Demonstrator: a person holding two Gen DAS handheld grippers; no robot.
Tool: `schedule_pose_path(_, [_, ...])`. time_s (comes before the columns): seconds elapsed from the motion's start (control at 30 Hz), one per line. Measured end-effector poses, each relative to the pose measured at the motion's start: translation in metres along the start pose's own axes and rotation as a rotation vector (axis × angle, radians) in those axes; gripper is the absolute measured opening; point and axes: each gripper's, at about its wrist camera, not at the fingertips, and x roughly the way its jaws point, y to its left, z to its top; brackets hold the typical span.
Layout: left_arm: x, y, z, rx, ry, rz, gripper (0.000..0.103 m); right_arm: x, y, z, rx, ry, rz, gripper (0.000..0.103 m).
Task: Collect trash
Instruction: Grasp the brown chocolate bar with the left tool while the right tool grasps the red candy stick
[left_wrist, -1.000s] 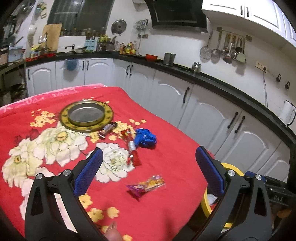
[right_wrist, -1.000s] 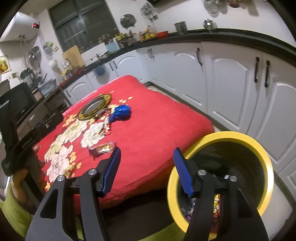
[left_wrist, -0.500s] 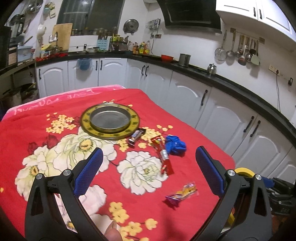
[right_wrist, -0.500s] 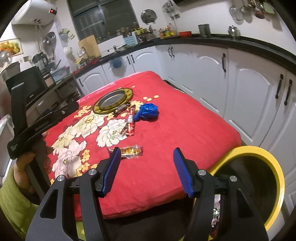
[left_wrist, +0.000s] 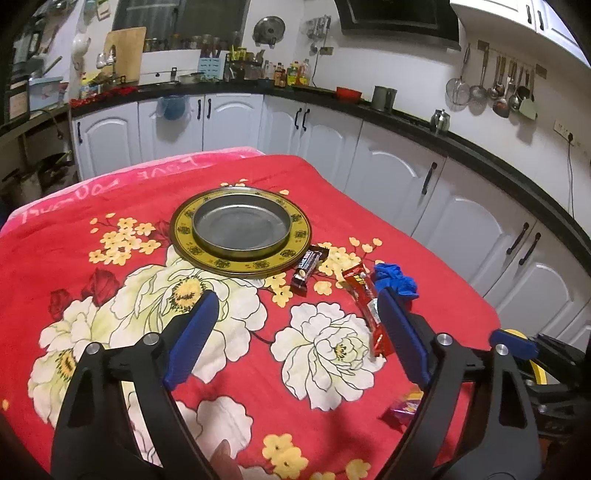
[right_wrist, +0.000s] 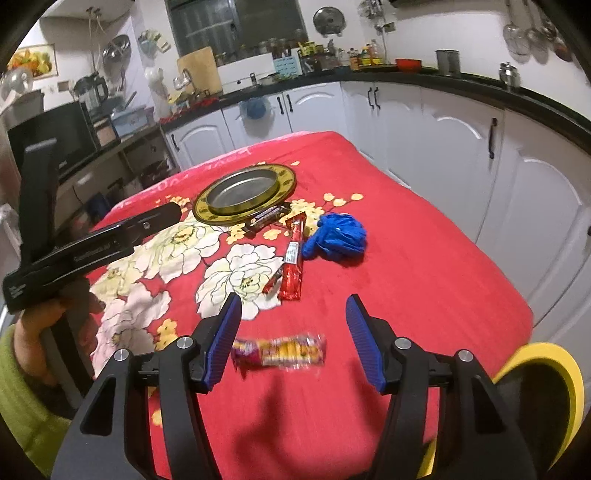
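Both hand-held grippers now nearer the wrappers (right_wrist: 279, 350) (left narrowing).

The left claw (left_wrist: 295, 332) hangs over a tabletop draped in a red flowered cloth (left_wrist: 110, 229), its blue-padded jaws spread with nothing between them; they have just been closing a little. Ahead lies a round metal tray with a gold patterned rim (left_wrist: 241, 230). Just right of it lie a dark brown chocolate bar wrapper (left_wrist: 307, 267), a long red snack wrapper (left_wrist: 364, 299) and a crumpled blue glove (left_wrist: 395, 282). A pink and yellow candy wrapper (left_wrist: 404, 406) shows near the right jaw.
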Motion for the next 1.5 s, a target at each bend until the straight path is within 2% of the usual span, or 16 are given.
schedule_pose_path(0.27, [0.035, 0.008, 0.002, -0.003, 0.061, -0.012, 0.072, 0.055, 0.003, 0.011, -0.005, 0.066, -0.011, 0.056])
schedule_pose_path(0.53, [0.073, 0.011, 0.008, -0.023, 0.13, -0.049, 0.06, 0.092, -0.008, 0.014, 0.017, 0.141, -0.019, 0.047])
schedule_pose_path(0.7, [0.098, 0.005, 0.01, -0.012, 0.162, -0.057, 0.056, 0.099, -0.011, 0.012, 0.029, 0.16, 0.002, 0.038])
schedule_pose_path(0.73, [0.102, 0.003, 0.011, -0.008, 0.169, -0.057, 0.048, 0.101, -0.011, 0.011, 0.03, 0.167, 0.01, 0.036])
schedule_pose_path(0.8, [0.11, 0.001, 0.011, -0.006, 0.183, -0.057, 0.042, 0.103, -0.01, 0.011, 0.026, 0.17, 0.011, 0.034])
schedule_pose_path(0.93, [0.124, -0.001, 0.01, -0.025, 0.206, -0.061, 0.04, 0.104, -0.011, 0.009, 0.006, 0.172, 0.02, 0.018])
schedule_pose_path(1.1, [0.134, -0.001, 0.01, -0.041, 0.215, -0.06, 0.035, 0.102, -0.01, 0.009, -0.008, 0.169, 0.023, 0.017])
schedule_pose_path(1.3, [0.145, -0.005, 0.009, -0.02, 0.245, -0.046, 0.012, 0.098, -0.008, 0.009, -0.006, 0.152, 0.038, 0.016])
schedule_pose_path(1.5, [0.144, -0.006, 0.005, 0.002, 0.253, -0.043, 0.009, 0.085, -0.001, 0.009, -0.014, 0.119, 0.055, 0.016])
